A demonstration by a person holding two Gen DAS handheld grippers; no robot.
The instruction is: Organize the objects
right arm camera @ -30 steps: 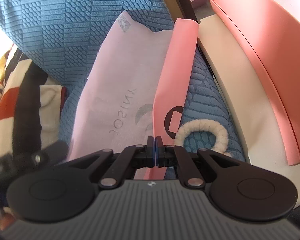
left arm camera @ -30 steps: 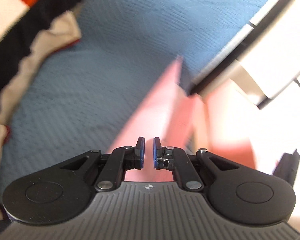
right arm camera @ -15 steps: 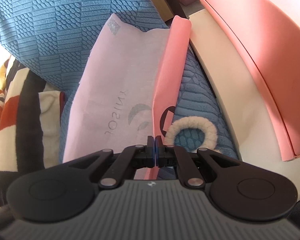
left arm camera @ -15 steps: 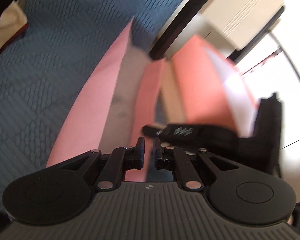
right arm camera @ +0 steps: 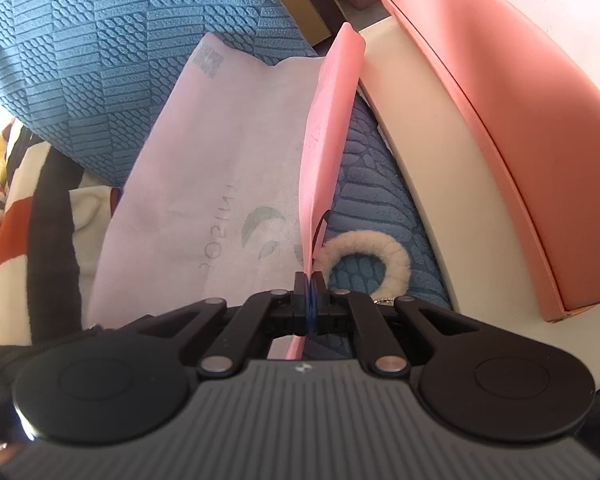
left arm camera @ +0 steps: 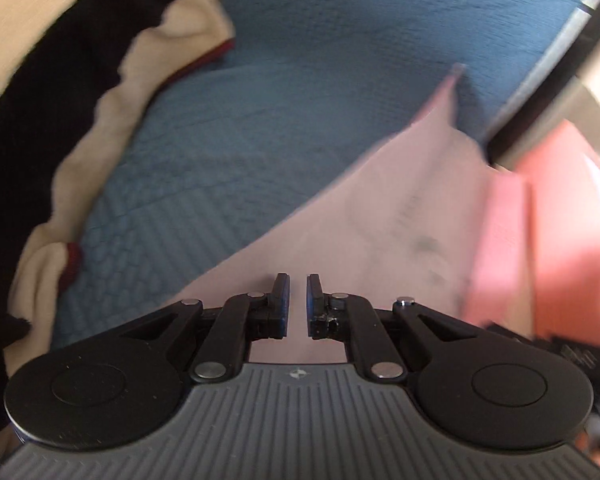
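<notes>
My right gripper [right arm camera: 309,282] is shut on the edge of a thin pink card sleeve [right arm camera: 330,120], holding it upright on edge. A pale pink cloth pouch [right arm camera: 204,184] with grey lettering lies to its left on the blue textured blanket [right arm camera: 100,40]. A cream fluffy hair ring [right arm camera: 364,256] lies on the blanket just right of the sleeve. My left gripper [left arm camera: 297,294] is slightly open and empty, hovering over the same pouch [left arm camera: 380,220]; the pink sleeve [left arm camera: 500,232] shows blurred at its right.
A large pink box lid [right arm camera: 500,128] and a cream box [right arm camera: 428,168] lie at the right. A striped black, orange and cream blanket [left arm camera: 60,100] lies at the left. A dark-edged white cabinet [left arm camera: 560,80] stands behind.
My left gripper has swung left and back over the pouch, away from the right gripper. The right gripper has turned the pink sleeve more on edge.
</notes>
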